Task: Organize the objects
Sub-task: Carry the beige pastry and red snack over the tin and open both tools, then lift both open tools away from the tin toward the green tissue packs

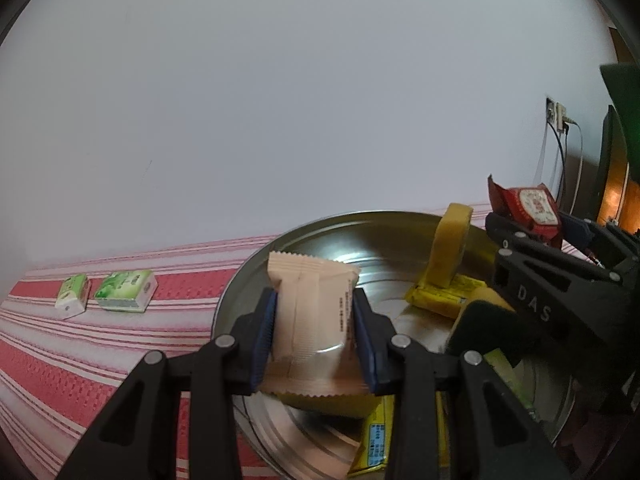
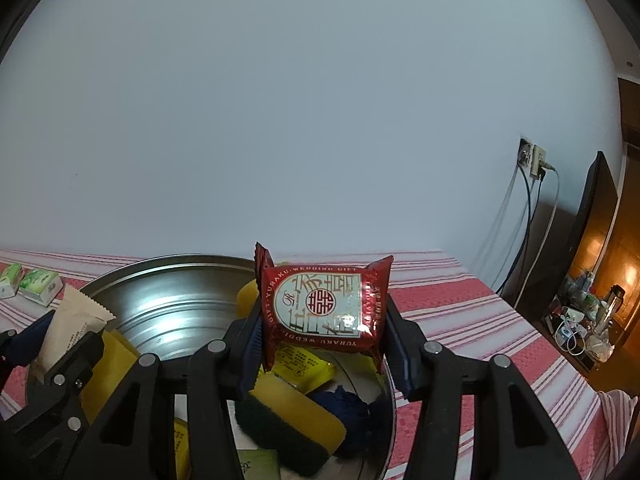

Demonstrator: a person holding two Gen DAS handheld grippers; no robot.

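Striped red cloth (image 1: 80, 360) under a metal basin (image 1: 320, 228); left gripper (image 1: 314, 344) pinches a beige packet (image 1: 312, 320) over it, right gripper (image 2: 324, 344) clamps a red packet (image 2: 324, 308) above the sponges (image 2: 296, 412).

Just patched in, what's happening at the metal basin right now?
Both grippers are loaded above the metal basin. The left gripper is clamped on a beige snack packet, and the right gripper on a red wedding-gift packet. Yellow sponges, yellow packets and something dark blue lie in the basin. Two green-and-white packs sit on the striped cloth to its left.
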